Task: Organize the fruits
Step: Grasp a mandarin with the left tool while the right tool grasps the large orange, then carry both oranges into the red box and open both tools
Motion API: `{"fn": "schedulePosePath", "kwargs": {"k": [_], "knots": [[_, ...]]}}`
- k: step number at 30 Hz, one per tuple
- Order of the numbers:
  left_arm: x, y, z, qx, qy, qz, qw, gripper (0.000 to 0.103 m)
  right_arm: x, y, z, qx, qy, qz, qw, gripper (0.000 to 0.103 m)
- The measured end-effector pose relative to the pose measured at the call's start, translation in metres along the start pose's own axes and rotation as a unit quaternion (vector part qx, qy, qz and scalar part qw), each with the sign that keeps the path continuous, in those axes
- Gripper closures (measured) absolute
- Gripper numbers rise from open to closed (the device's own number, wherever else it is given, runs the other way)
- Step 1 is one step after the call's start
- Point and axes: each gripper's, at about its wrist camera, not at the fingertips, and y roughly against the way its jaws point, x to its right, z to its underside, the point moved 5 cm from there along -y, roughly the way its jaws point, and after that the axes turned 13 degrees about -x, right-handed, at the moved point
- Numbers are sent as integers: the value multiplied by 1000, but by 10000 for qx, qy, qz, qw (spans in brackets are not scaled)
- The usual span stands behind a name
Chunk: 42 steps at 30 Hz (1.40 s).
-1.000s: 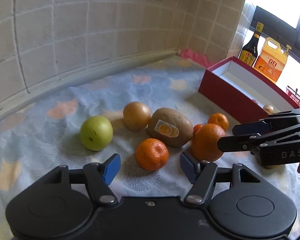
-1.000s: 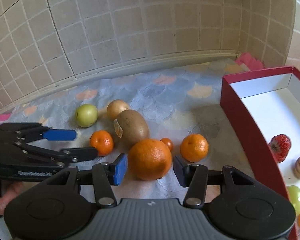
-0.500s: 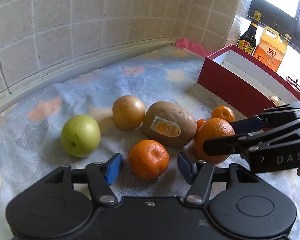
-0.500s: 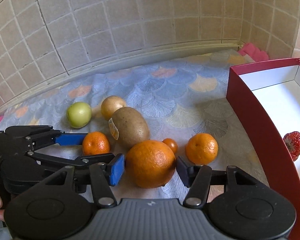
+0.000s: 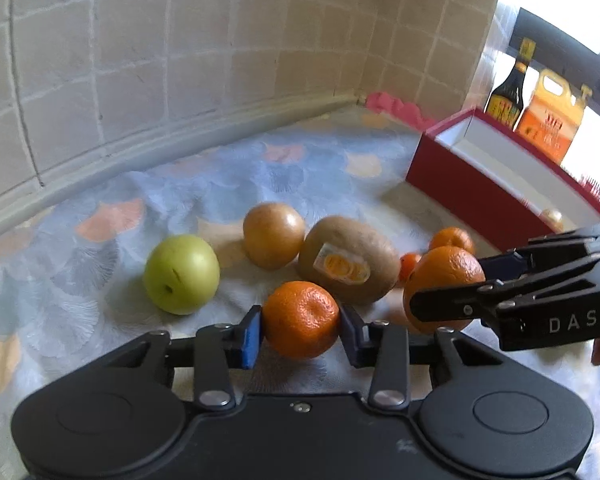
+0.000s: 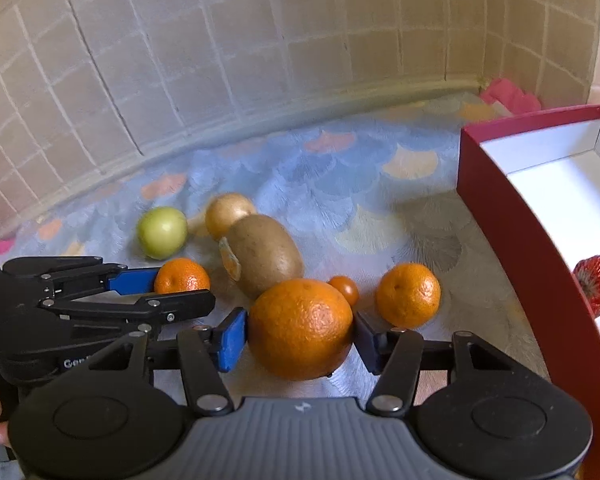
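My left gripper [image 5: 301, 332] is shut on a small tangerine [image 5: 301, 319], its blue pads touching both sides. My right gripper [image 6: 299, 338] is shut on a large orange [image 6: 300, 322]; that orange shows in the left wrist view [image 5: 444, 276] between the right fingers. On the cloth lie a green apple [image 5: 181, 274], a brown pear [image 5: 273, 235], a kiwi with a sticker [image 5: 348, 266], a cherry tomato [image 6: 345, 288] and another tangerine [image 6: 407, 295]. A red box [image 6: 512, 216] stands on the right with a strawberry [image 6: 594, 276] in it.
A tiled wall runs along the back. A soy sauce bottle [image 5: 508, 94] and an orange oil jug [image 5: 548, 120] stand behind the box by the window. A pink cloth [image 5: 396, 106] lies in the far corner. The patterned tablecloth [image 5: 228, 172] covers the counter.
Both grippers have closed: the left on the small tangerine, the right on the large orange. Both cameras moved slightly forward toward the fruit.
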Motion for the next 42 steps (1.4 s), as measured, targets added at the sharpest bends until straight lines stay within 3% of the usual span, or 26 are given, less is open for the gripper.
{"fn": "schedulePosePath", "kwargs": {"k": [3,9,15,20,24,30,35,42], "knots": [[8,25,-9,294,26,110,9995,55,0,21,-3,256,56,13,9997,45],[42,63,-55,876,-444,100,9951,55,20,74,-22,1019,85,356,9941,45],[93,75,-120,1369,-930,538,9848,55,80,120,-41,1606,-203,961,9821,45],[150,61,-167,1523,-1354,930,9746,55,138,148,-49,1951,-666,1415,9682,44],[189,28,-187,1271,-1576,1291,9708,55,185,148,-44,1937,-1077,1656,9610,44],[228,-49,-191,443,-1570,1472,9756,55,238,118,-26,1507,-1741,1725,9577,44],[235,-105,-184,-250,-1521,1330,9791,55,259,84,-15,1078,-2162,1556,9578,44],[247,-128,-166,-781,-1913,1011,9732,55,267,68,-8,747,-2450,1591,9534,44]]}}
